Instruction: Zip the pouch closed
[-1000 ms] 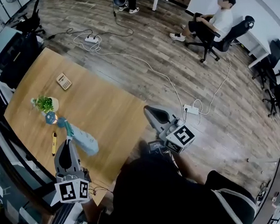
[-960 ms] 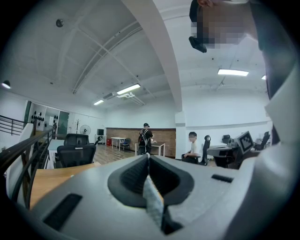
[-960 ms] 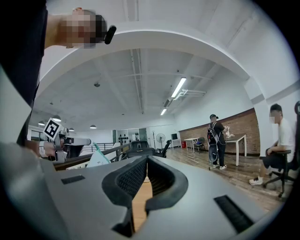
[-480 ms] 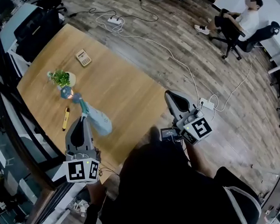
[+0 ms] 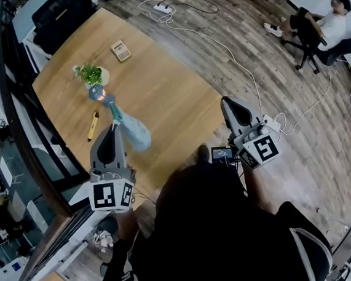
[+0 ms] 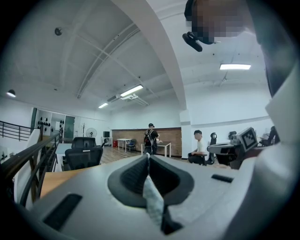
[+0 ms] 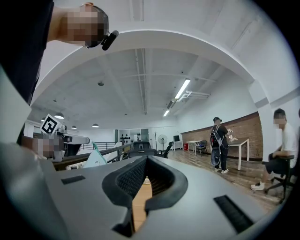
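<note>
Pouch [image 5: 136, 133], light-blue soft fabric with a teal strip running off its far end, is being held over the near-left part of the light-brown wooden table [image 5: 164, 88]. The left tongs [image 5: 114, 131] are pinching it. In the left gripper view the jaws are pressing together on a pale fold of the pouch [image 6: 151, 199], with no gap showing. The right tongs [image 5: 232, 103] are hovering off the table's near-right corner, well apart from the pouch. Their jaws are nearly touching with nothing between them, and only table wood is showing through the slit [image 7: 145, 161]. From that side the pouch is appearing as a pale wedge [image 7: 96, 159] beside the other tongs. On the far end of the table a small green potted plant [image 5: 90, 74], a beige calculator [image 5: 120, 50] and a yellow pen [image 5: 92, 125] are lying apart from each other. A person in a white shirt [image 5: 332, 24] is sitting on an office chair across the plank floor.
</note>
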`<control>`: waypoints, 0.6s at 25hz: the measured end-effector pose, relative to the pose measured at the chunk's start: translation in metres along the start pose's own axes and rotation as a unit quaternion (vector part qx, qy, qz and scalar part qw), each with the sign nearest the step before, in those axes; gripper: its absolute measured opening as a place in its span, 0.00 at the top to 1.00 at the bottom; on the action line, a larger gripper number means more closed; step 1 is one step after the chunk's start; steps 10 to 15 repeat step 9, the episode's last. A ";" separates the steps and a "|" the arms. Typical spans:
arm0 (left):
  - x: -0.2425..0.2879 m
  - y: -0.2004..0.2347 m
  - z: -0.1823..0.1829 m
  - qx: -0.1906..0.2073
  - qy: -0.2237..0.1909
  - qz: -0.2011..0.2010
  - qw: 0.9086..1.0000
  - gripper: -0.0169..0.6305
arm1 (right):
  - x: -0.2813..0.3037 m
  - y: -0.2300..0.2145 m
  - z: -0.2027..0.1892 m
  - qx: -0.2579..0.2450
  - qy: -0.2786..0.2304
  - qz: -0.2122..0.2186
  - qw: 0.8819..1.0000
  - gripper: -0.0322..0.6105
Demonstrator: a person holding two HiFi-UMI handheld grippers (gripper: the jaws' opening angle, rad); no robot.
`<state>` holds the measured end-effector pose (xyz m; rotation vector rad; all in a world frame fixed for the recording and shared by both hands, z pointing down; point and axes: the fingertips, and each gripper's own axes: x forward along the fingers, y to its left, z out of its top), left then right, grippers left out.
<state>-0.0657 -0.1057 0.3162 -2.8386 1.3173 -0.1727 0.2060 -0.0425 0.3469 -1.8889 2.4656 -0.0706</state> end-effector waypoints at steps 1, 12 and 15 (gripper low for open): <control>0.000 0.000 0.000 0.000 0.000 0.001 1.000 0.96 | 0.001 0.001 -0.001 0.001 0.002 0.001 1.000 0.93; -0.001 -0.001 0.001 0.000 -0.003 -0.001 1.000 0.96 | 0.004 0.004 -0.004 0.001 0.005 0.007 1.000 0.93; -0.001 -0.001 0.001 0.000 -0.003 -0.001 1.000 0.96 | 0.004 0.004 -0.004 0.001 0.005 0.007 1.000 0.93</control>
